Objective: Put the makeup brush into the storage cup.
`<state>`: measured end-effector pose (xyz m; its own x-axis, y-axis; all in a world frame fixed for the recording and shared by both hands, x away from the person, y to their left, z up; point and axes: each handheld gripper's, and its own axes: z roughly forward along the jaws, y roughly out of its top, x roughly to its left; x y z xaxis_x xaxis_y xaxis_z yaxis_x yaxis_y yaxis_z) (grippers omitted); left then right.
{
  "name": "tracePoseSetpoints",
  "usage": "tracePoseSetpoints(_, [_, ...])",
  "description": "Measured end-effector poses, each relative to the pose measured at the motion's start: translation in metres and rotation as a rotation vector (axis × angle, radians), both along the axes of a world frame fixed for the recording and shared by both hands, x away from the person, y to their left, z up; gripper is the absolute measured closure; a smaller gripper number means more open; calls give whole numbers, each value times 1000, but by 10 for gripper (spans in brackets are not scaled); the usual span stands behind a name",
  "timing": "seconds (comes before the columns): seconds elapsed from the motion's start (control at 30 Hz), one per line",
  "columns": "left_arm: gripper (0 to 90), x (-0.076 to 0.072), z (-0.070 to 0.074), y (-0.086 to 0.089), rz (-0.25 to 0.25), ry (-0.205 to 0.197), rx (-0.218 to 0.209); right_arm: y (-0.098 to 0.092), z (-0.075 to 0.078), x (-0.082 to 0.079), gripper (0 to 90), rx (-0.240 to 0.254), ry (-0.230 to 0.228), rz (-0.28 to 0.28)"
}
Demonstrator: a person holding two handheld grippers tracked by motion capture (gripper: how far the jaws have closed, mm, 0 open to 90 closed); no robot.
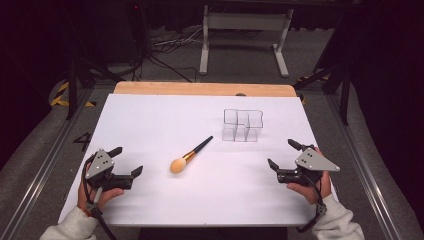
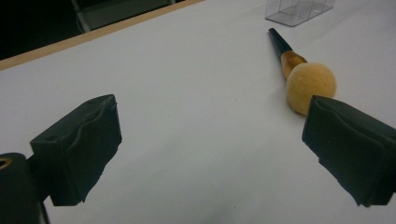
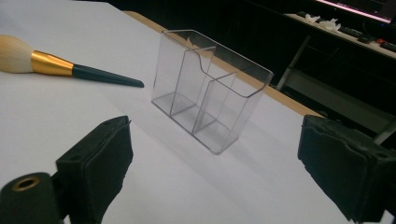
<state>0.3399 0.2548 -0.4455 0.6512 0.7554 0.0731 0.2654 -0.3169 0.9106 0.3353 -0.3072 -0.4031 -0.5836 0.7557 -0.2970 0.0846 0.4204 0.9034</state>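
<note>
A makeup brush [image 1: 190, 154] lies on the white table, its tan bristle head toward me and its dark handle pointing to the far right. A clear plastic organizer [image 1: 242, 125] with upright dividers stands behind it to the right. My left gripper [image 1: 126, 161] rests open at the front left, well left of the brush. In the left gripper view the brush head [image 2: 310, 87] sits just beyond the right jaw. My right gripper [image 1: 284, 154] rests open at the front right. The right gripper view has the organizer [image 3: 208, 105] between the jaws and the brush [image 3: 56, 63] off to the left.
The white table surface [image 1: 165, 115] ends in a wooden strip [image 1: 200, 89] at the far edge. Beyond it are a white metal stand [image 1: 245, 37], floor cables and dark curtains. Metal rails run along both sides of the table.
</note>
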Motion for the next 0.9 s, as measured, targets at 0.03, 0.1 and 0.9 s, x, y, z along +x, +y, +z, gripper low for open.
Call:
tracePoseSetpoints(0.03, [52,-1,0,0,1,3,-3,1,1,1,104,4,0,4])
tracePoseSetpoints(0.1, [53,-2,-1,1,4,1,2,3,5,2,103,5,3,36])
tracePoseSetpoints(0.9, [65,1,1,-4,-35,64,-2,28,21,15,129,-72,51,204])
